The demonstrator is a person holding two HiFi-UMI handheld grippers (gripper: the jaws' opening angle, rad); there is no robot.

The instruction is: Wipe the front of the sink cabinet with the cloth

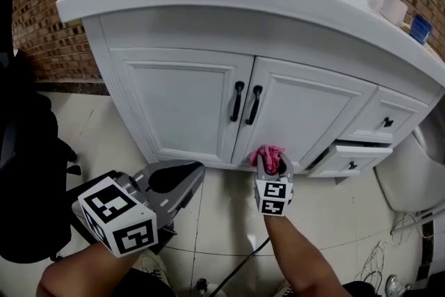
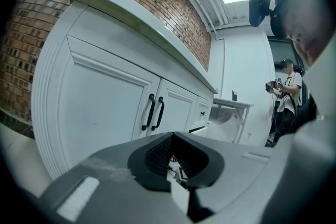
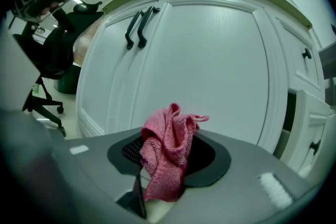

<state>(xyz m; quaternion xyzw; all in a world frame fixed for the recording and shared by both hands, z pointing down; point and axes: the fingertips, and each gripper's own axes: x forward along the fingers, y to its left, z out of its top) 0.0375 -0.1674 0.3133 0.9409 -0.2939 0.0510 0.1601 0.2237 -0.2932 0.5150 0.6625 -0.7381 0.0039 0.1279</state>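
Although the pink cloth (image 3: 165, 157) is seen clamped in the right gripper's (image 3: 169, 140) closed fingers in its own view, only the head view places it low before the right door (image 1: 299, 118) of the sink cabinet (image 1: 184, 108); contact cannot be told. The left gripper's (image 2: 173, 139) fingers are pressed together, empty.

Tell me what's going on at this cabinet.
A person crouches before the white sink cabinet with a gripper in each hand. The right gripper is shut on a bunched pink cloth, held low near the bottom of the right door, apparently just short of touching it. The left gripper is shut and empty, held back to the left. A lower drawer stands ajar.
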